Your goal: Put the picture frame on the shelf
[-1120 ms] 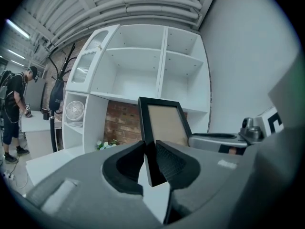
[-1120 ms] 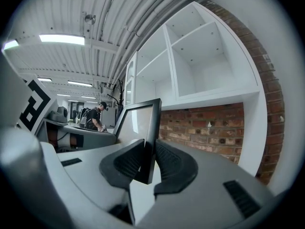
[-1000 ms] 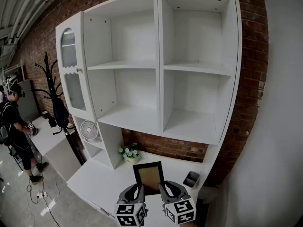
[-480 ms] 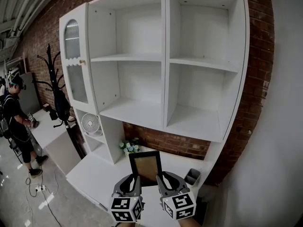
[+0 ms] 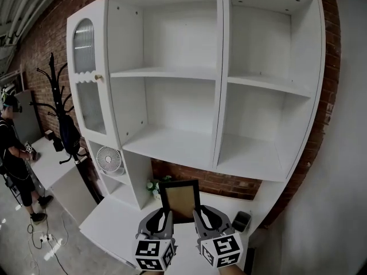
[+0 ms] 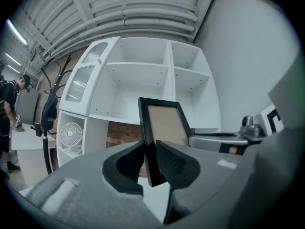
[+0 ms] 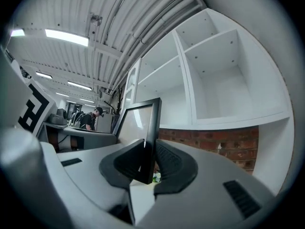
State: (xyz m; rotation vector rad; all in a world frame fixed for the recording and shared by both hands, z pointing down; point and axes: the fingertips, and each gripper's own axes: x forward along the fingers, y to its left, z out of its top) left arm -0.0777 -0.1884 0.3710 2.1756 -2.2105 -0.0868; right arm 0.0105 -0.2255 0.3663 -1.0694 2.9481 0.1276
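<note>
A black picture frame [image 5: 180, 200] with a tan backing is held upright in the air below the white shelf unit [image 5: 221, 113]. My left gripper [image 5: 165, 217] is shut on the frame's left edge, and my right gripper [image 5: 198, 217] is shut on its right edge. In the left gripper view the picture frame [image 6: 162, 123] rises between the dark pads [image 6: 172, 160]. In the right gripper view the picture frame [image 7: 143, 123] stands edge-on between the jaws, its glass facing left. The shelf's compartments are empty.
A white desk [image 5: 114, 222] runs under the shelves, with a small fan [image 5: 108, 158] in a side niche, a flower pot [image 5: 152, 186] behind the frame and a dark tray [image 5: 242, 220] at the right. A coat rack [image 5: 62, 125] and a person [image 5: 14, 153] stand at the left.
The frame and both grippers have risen slightly toward the shelves. The view has shifted left and closer to the shelf unit. Both grips are unchanged.
</note>
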